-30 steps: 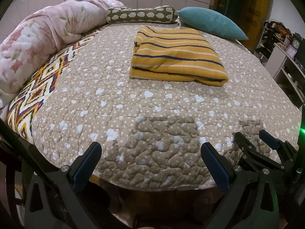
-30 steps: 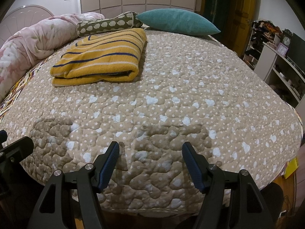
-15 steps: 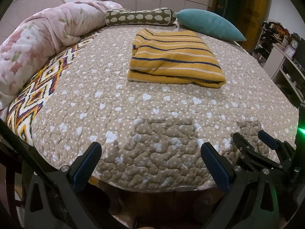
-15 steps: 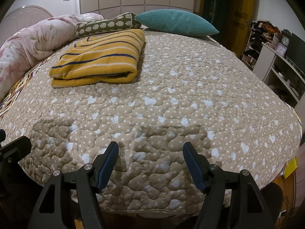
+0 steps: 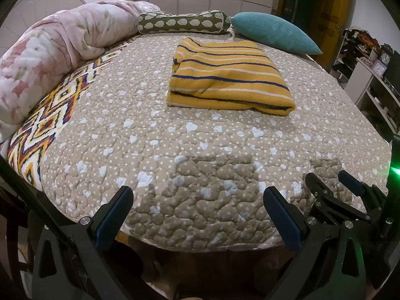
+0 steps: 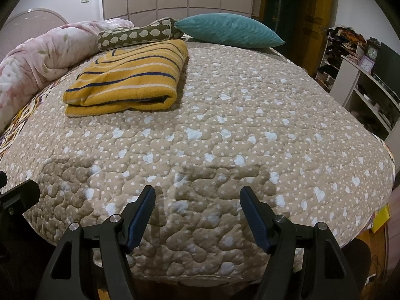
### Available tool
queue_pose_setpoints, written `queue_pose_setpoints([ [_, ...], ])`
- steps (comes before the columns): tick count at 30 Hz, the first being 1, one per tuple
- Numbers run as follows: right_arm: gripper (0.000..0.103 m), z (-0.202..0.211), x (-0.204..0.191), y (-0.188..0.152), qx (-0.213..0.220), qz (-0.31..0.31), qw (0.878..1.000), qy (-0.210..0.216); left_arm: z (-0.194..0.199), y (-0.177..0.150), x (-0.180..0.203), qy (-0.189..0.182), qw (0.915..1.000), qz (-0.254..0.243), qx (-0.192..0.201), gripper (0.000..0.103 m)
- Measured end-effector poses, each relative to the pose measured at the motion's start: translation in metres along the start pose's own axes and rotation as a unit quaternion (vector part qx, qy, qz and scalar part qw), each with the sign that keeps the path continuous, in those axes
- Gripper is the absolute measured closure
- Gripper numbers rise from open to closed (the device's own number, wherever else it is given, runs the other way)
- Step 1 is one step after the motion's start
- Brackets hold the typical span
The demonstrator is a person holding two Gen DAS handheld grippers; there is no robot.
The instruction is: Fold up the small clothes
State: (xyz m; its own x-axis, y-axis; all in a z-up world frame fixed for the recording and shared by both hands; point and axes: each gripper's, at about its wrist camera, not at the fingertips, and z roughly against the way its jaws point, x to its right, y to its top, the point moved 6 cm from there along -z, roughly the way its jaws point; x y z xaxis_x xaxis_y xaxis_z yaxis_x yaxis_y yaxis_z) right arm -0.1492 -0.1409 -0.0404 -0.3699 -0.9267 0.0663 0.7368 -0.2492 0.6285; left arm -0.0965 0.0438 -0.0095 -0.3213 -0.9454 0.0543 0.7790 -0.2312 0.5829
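A yellow garment with navy and white stripes (image 5: 227, 77) lies folded in a flat rectangle on the beige quilted bed (image 5: 175, 155), toward the far middle; it also shows in the right wrist view (image 6: 130, 80) at the far left. My left gripper (image 5: 197, 207) is open and empty, low over the bed's near edge, well short of the garment. My right gripper (image 6: 197, 205) is open and empty, also over the near edge. The right gripper shows in the left wrist view (image 5: 330, 182) at the lower right.
A pink floral duvet (image 5: 50, 52) is rolled along the bed's left side. A green patterned bolster (image 5: 182, 22) and a teal cushion (image 5: 272, 32) lie at the head. White shelves with clutter (image 6: 362, 75) stand to the right of the bed.
Both grippers have drawn back and down slightly, so the garment sits a little lower in view. Both stay open; the garment has not moved.
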Motion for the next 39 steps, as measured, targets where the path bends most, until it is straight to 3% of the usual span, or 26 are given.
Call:
queue_pose_setpoints([
  [39,0.028,-0.0015,-0.002,-0.0038,-0.001,0.001,1.0,-0.003,-0.002,-0.0015,-0.0009,-0.003,1.0,0.002,-0.001,0.0],
])
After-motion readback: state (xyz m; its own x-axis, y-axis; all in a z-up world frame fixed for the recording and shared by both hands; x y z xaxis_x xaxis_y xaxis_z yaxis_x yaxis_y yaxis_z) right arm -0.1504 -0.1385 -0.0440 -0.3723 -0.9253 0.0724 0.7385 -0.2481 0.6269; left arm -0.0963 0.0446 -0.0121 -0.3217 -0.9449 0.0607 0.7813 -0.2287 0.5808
